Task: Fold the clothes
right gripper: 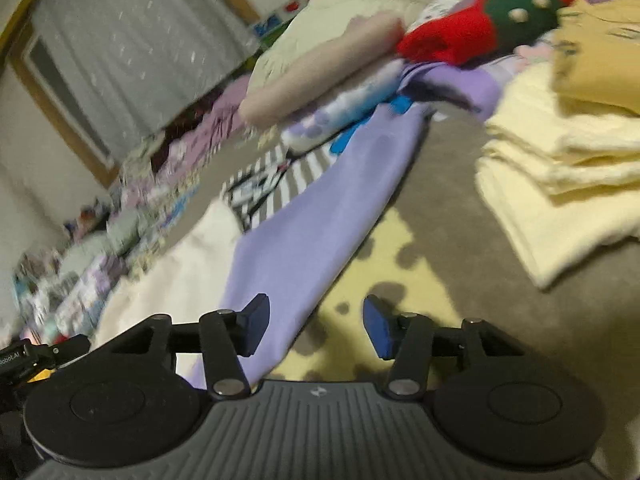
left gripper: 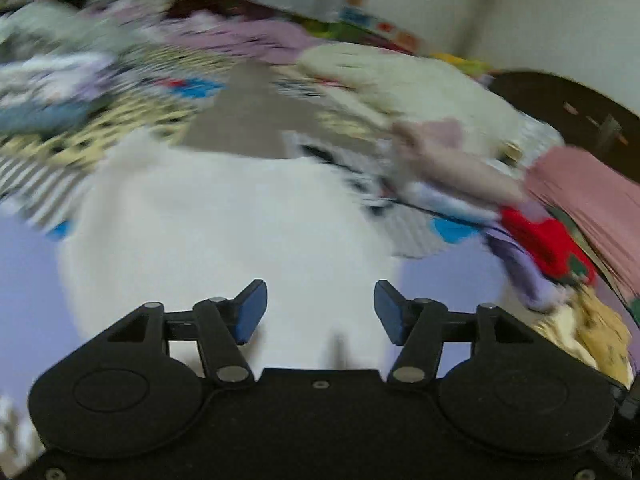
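Your left gripper (left gripper: 320,312) hangs over a white garment (left gripper: 224,216) spread flat in front of you, its blue pads well apart with nothing between them. Your right gripper (right gripper: 316,326) is also parted and empty, above the near edge of a lilac garment (right gripper: 320,216) that lies beside the white one on a yellow spotted cloth (right gripper: 404,280). Folded pale yellow clothes (right gripper: 560,184) are stacked to the right; loose clothing, including a red item (right gripper: 452,36), is heaped behind. The left view is blurred. To fold well, lower each pair of tongs onto one edge of a single garment, pinch only its top layer, and lift both sides evenly.
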Demonstrator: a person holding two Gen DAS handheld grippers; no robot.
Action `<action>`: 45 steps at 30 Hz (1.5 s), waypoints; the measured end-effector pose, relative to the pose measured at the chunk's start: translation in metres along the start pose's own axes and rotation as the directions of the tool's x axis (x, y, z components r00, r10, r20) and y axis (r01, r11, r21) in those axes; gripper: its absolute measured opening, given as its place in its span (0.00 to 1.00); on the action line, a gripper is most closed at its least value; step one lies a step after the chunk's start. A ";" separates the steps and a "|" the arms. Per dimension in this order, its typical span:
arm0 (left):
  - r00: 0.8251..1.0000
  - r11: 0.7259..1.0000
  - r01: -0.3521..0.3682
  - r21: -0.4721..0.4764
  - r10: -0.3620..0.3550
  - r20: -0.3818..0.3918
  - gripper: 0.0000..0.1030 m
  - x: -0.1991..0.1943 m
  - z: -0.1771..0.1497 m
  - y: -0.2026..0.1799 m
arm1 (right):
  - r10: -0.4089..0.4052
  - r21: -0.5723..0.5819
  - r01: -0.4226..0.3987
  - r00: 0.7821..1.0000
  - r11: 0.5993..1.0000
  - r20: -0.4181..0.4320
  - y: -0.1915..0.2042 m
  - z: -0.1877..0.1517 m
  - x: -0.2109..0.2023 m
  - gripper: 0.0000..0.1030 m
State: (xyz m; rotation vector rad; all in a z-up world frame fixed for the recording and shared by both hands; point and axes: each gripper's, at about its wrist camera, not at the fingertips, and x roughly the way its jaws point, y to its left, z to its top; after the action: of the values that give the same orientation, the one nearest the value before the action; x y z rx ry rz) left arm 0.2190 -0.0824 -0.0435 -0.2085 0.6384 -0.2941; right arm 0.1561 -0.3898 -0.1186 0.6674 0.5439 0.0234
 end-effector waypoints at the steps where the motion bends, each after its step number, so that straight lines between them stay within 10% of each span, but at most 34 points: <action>1: 1.000 0.999 0.007 0.051 -0.007 -0.003 0.57 0.005 0.001 -0.018 | 0.004 0.018 -0.005 1.000 1.000 0.015 -0.004 0.001 -0.004 0.51; 13: 0.986 0.858 0.141 0.495 -0.078 -0.146 0.57 0.114 0.015 -0.207 | 0.000 0.078 0.003 0.999 0.997 -0.047 -0.041 0.005 -0.014 0.39; 19: 0.972 0.744 0.162 0.648 -0.006 -0.236 0.57 0.177 0.007 -0.259 | -0.045 0.126 0.048 0.999 0.991 -0.024 -0.059 0.012 -0.016 0.33; 24: 0.960 0.702 0.147 0.697 0.068 -0.271 0.56 0.214 -0.007 -0.280 | -0.043 0.130 0.046 0.999 0.990 -0.025 -0.059 0.014 -0.009 0.34; 30: 0.953 0.740 0.083 0.668 0.137 -0.269 0.40 0.244 -0.014 -0.281 | -0.030 0.168 0.033 0.999 0.985 -0.017 -0.064 0.017 -0.002 0.34; 36: 0.948 0.833 0.070 0.549 0.116 -0.296 0.06 0.254 0.002 -0.262 | -0.035 0.099 0.035 0.999 0.994 -0.007 -0.048 0.017 0.008 0.51; 45: 0.979 0.939 0.054 0.339 0.017 -0.202 0.02 0.210 0.055 -0.201 | -0.013 0.013 0.013 1.000 1.000 -0.019 -0.031 0.017 0.015 0.57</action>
State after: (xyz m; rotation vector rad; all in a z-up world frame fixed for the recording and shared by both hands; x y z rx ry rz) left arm 0.3719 -0.3348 -0.0605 0.1541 0.7751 -0.4438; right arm 0.1731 -0.4212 -0.1328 0.6774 0.5670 0.0138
